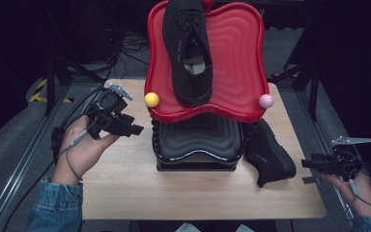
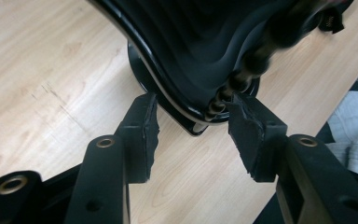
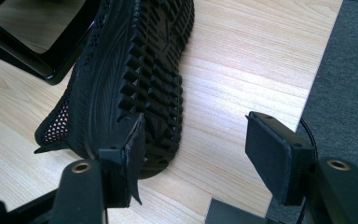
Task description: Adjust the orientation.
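Observation:
One black shoe (image 1: 188, 48) lies on a red wavy tray (image 1: 236, 58), which sits atop a black tray rack (image 1: 198, 137) at the table's middle. A second black shoe (image 1: 270, 154) lies on its side against the rack's right side, sole (image 3: 140, 60) toward my right gripper. My left gripper (image 1: 137, 129) is left of the rack, jaws open and empty (image 2: 193, 105), with the black tray's edge (image 2: 191, 42) just ahead. My right gripper (image 1: 306, 163) rests at the table's right edge, open (image 3: 196, 120), apart from the shoe.
A yellow ball (image 1: 151, 99) and a pink ball (image 1: 265, 101) cap the red tray's front corners. The wooden table (image 1: 125, 183) has bare room in front and to the left. Grey floor (image 3: 349, 70) lies beyond the right edge; tripod legs and cables stand behind.

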`<state>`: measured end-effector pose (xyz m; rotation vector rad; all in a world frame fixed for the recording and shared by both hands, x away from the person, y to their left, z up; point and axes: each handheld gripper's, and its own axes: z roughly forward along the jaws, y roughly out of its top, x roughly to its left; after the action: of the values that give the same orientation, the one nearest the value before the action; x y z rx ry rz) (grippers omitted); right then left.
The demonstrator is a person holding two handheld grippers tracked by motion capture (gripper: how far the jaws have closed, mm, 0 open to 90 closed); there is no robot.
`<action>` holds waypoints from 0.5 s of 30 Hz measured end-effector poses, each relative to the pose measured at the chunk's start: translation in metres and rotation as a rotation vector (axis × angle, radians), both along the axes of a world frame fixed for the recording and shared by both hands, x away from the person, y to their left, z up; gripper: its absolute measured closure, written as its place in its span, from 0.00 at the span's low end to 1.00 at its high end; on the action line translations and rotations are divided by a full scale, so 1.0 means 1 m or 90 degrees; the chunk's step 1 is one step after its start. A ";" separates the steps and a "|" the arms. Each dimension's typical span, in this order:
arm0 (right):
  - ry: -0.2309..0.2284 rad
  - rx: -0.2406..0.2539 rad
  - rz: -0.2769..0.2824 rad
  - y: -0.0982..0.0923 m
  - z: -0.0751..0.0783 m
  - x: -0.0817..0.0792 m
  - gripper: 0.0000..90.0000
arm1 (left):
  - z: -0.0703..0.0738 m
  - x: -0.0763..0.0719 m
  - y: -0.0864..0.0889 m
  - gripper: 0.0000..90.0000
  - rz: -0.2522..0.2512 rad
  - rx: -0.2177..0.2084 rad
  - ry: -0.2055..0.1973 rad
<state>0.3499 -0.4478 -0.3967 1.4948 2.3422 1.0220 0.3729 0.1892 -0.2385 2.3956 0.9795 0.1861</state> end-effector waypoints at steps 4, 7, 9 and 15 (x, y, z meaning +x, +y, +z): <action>0.000 -0.002 -0.002 0.001 0.001 -0.001 0.43 | -0.017 -0.004 0.001 0.57 0.012 0.014 -0.007; 0.000 -0.009 0.001 0.005 0.002 0.000 0.44 | -0.034 -0.007 0.002 0.57 0.019 -0.003 -0.005; -0.001 -0.010 0.004 0.008 0.004 0.001 0.45 | -0.045 -0.008 0.001 0.56 0.016 -0.004 0.001; 0.004 -0.034 0.000 0.012 0.011 0.002 0.52 | -0.074 -0.003 0.003 0.54 0.000 0.004 0.006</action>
<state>0.3524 -0.4354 -0.3853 1.4804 2.3553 0.9476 0.3694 0.1926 -0.3129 2.4053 0.9842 0.1776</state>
